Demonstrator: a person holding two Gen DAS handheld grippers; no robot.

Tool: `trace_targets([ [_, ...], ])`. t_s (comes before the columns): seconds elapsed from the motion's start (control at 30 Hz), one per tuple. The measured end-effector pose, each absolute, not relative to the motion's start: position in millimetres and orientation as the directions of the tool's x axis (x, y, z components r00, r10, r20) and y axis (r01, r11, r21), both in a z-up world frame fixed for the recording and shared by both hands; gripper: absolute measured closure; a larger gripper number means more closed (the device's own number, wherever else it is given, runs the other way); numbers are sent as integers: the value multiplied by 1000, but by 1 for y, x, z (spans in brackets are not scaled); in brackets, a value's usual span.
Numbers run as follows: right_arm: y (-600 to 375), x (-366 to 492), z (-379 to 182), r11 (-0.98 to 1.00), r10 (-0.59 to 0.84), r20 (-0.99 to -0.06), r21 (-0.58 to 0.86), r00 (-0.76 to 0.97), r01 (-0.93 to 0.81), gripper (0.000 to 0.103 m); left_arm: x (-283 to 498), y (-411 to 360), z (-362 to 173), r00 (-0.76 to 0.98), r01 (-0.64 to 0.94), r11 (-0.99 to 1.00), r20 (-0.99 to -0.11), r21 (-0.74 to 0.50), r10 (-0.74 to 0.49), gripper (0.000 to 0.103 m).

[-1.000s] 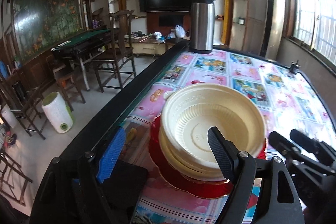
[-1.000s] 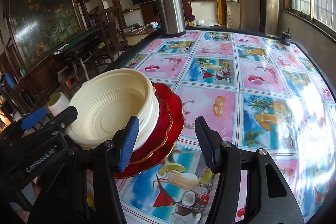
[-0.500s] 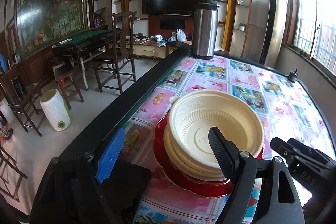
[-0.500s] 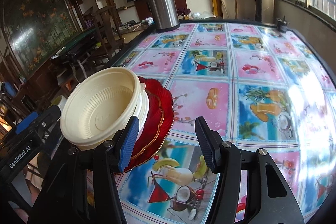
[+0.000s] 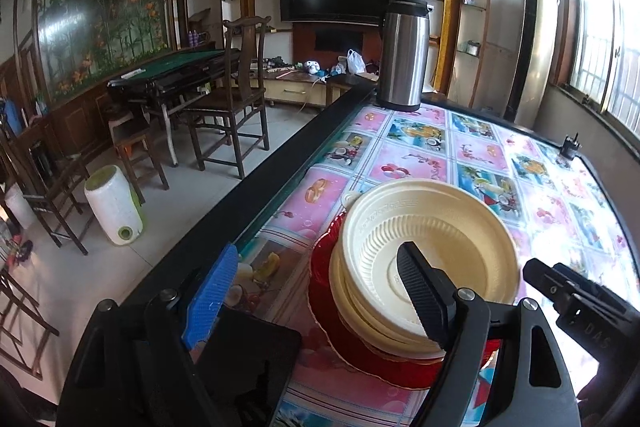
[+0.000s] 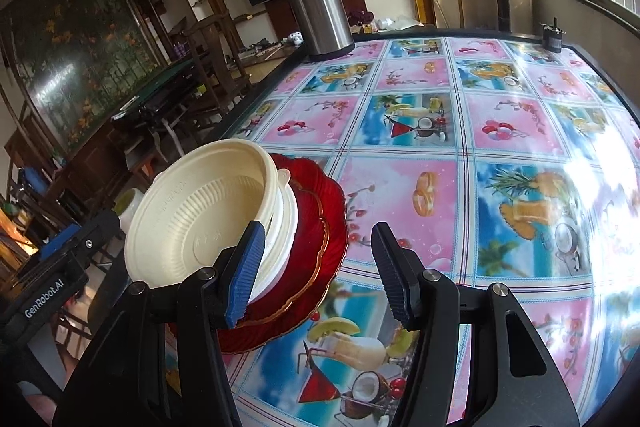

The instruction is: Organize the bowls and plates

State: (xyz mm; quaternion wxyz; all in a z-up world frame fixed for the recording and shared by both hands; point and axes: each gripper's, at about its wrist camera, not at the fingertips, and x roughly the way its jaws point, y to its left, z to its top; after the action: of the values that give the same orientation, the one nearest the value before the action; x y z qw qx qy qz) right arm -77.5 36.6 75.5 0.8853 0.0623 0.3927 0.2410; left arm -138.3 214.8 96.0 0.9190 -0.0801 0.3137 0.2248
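Observation:
A stack of cream plastic bowls (image 5: 432, 247) sits on red plates (image 5: 356, 351) near the table's left edge; it also shows in the right wrist view, bowls (image 6: 200, 223) on red plates (image 6: 316, 227). My left gripper (image 5: 312, 303) is open and empty, close in front of the stack, its right finger overlapping the top bowl in view. My right gripper (image 6: 316, 275) is open and empty, just right of the stack, its blue left finger (image 6: 244, 271) beside the bowls' rim. Each gripper shows at the edge of the other's view.
A steel thermos (image 5: 404, 55) stands at the table's far left corner, seen also in the right wrist view (image 6: 318, 7). A small dark object (image 6: 552, 37) sits at the far right edge. The patterned tablecloth (image 6: 480, 167) covers the table. Chairs and a white bin (image 5: 114, 211) stand on the floor left.
Both grippers have drawn back and lifted slightly from the stack, so the bowls and plates sit a little farther off in both views. The stack has not moved.

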Motion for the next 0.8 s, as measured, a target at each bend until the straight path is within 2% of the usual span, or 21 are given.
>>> trace_targets([
  [0.43,46,-80,82,895,431,-688,240,584,-377,47,-138,226,93,720,-436,898,-619,-52,313,21],
  [0.8,48,-80,84,893,436,-677,242,593,-380,47,-135,222,92,698,-448,894,-623,6,353,21],
])
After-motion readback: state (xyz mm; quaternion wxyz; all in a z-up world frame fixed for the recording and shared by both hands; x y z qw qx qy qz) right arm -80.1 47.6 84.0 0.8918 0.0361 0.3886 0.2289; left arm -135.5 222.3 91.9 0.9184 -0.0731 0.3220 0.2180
